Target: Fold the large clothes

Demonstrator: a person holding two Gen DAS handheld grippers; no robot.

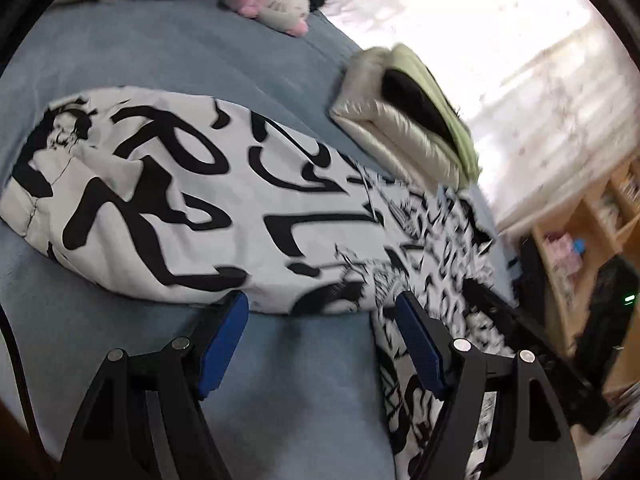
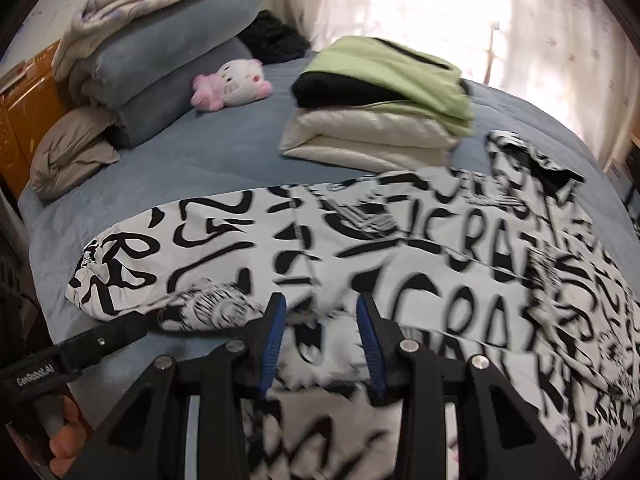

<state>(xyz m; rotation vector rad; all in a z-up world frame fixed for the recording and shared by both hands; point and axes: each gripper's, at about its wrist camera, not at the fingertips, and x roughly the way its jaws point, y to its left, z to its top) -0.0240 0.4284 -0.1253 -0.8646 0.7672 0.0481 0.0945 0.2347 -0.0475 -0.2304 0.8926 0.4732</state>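
A big white jacket (image 2: 360,248) with black letters is spread on a blue bed (image 1: 160,52). It is laid long-ways across the bed. In the right wrist view, one sleeve end is pointed to the left, and the wide body is spread out to the right, close to the bed's right edge. In the left wrist view, the near edge of the sleeve is seen just past the left gripper (image 1: 320,312).

The left gripper's jaws are held wide apart, with only bare blue cover between them. The right gripper (image 2: 322,312) is placed over the jacket's near edge. Cloth is seen between its jaws, but it cannot be told if the cloth is squeezed.

Bare bed is seen behind the jacket and at the sleeve end, so room is left there. A pile of folded clothes (image 2: 380,108) is set near the jacket's far edge. A pink and white soft toy (image 2: 232,84) is laid farther back, beside stacked pillows (image 2: 160,76). A bright curtain (image 2: 440,8) is hung behind the bed.
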